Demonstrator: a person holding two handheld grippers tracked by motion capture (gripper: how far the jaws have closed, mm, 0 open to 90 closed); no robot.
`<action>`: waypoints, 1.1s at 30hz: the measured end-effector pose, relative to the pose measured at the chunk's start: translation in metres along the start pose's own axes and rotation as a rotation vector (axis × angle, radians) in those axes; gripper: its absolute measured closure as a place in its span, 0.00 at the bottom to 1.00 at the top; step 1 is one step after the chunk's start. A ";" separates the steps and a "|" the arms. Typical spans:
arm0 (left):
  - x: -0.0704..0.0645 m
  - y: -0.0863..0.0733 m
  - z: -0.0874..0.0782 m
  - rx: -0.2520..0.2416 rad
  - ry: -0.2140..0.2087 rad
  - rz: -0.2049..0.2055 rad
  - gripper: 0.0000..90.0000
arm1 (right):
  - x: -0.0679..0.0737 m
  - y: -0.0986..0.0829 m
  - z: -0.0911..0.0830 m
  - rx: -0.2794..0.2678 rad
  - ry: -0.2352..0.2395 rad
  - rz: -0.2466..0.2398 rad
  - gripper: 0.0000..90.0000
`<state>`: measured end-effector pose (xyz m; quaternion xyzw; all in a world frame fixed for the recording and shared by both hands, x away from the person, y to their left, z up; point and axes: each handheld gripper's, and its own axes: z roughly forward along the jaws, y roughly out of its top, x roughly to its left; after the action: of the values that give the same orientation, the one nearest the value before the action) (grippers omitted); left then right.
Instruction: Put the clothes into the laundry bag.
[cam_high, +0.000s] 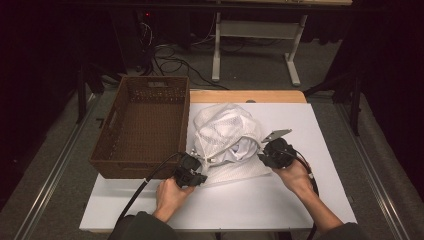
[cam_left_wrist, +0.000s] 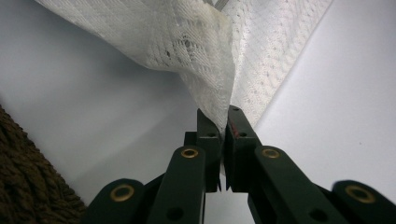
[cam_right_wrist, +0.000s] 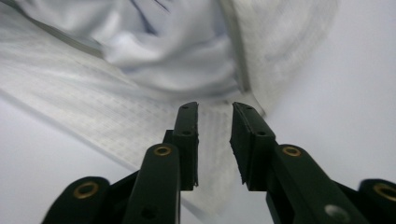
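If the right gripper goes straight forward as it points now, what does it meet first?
Most likely the white mesh bag lying just ahead of the right gripper, then the pale cloth inside it; depth is uncertain.

A white-topped table with a strip of bare wood along its far edge carries a brown woven basket on its left side and, just beside it, a white mesh bag bunched near the middle.

The room lay dim and dark at its edges, the white bench lit from above; the right gripper view was softly blurred.
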<state>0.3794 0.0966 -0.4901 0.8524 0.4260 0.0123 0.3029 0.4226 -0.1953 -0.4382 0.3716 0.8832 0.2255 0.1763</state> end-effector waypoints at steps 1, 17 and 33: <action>0.000 0.000 0.000 0.000 0.000 0.001 0.95 | -0.004 -0.003 0.003 0.017 -0.006 0.016 0.77; -0.002 -0.001 -0.002 -0.026 0.006 0.012 0.93 | -0.011 -0.013 0.047 0.134 -0.009 0.073 0.94; -0.003 0.000 0.001 -0.021 -0.006 0.003 0.94 | 0.003 -0.057 0.002 0.146 0.006 -0.007 0.98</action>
<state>0.3776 0.0941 -0.4898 0.8499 0.4236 0.0147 0.3132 0.3885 -0.2280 -0.4709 0.3796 0.8991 0.1607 0.1471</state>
